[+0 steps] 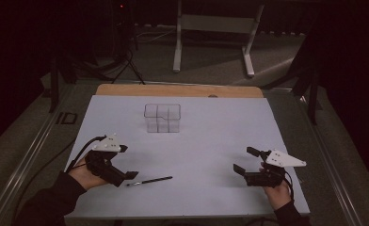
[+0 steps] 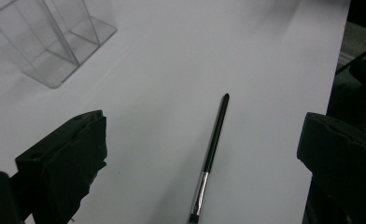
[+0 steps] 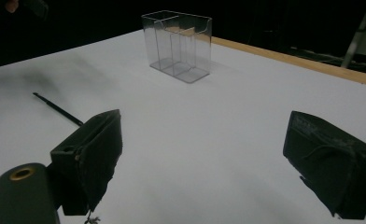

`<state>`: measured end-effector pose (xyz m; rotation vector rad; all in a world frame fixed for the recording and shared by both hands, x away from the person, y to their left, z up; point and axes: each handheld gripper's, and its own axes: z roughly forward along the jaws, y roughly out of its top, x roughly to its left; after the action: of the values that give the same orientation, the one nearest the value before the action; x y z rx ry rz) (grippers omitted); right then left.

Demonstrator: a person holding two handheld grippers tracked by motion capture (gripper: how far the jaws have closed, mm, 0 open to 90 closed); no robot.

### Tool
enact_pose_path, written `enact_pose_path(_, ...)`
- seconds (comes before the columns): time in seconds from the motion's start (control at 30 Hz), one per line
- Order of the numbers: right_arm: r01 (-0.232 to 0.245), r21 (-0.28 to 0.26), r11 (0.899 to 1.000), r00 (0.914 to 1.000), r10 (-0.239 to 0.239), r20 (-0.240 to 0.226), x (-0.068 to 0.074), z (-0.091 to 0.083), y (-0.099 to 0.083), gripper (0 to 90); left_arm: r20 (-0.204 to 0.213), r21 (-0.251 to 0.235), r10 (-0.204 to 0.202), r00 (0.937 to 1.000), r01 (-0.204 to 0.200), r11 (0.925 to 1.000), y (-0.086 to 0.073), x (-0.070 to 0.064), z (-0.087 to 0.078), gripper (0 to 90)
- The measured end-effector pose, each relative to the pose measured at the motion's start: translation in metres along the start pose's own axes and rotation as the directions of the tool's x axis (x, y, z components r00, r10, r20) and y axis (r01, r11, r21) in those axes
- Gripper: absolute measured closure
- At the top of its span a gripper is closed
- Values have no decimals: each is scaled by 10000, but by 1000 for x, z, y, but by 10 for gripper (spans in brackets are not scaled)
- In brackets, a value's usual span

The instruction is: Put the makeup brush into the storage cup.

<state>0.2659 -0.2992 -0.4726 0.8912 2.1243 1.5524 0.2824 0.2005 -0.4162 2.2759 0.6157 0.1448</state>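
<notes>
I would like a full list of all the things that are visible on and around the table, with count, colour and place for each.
clear organiser: one, transparent, with compartments, standing on the far middle of the sheet.
thin brush: one, black with a silver ferrule, lying flat on the near left of the sheet, close to the left gripper.
white sheet: one, covers most of the table.
wooden table edge: one strip, light brown, along the far side.
metal frame: one, pale grey, on the floor behind the table.
left gripper: one, black, jaws open, near left.
right gripper: one, black, jaws open, near right.
</notes>
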Motion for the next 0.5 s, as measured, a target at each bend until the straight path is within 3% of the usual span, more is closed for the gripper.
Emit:
enact_pose_path(0.13, -9, -8, 10000, 10000, 9, -31, 0, 0, 0, 119, 87, 673, 206, 9998, -211, 9975, 4, -2, 6, 43)
enact_pose_path(0.2, -35, -10, 10000, 10000, 35, -42, 0, 0, 0, 119, 160, 1087, 375, 9992, -391, 9933, 6, -3, 9, 43)
enact_pose_path(0.5, -33, 28, 10000, 10000, 33, -41, 0, 0, 0, 119, 300, 2092, 594, 9978, -644, 9758, 13, -6, 18, 50)
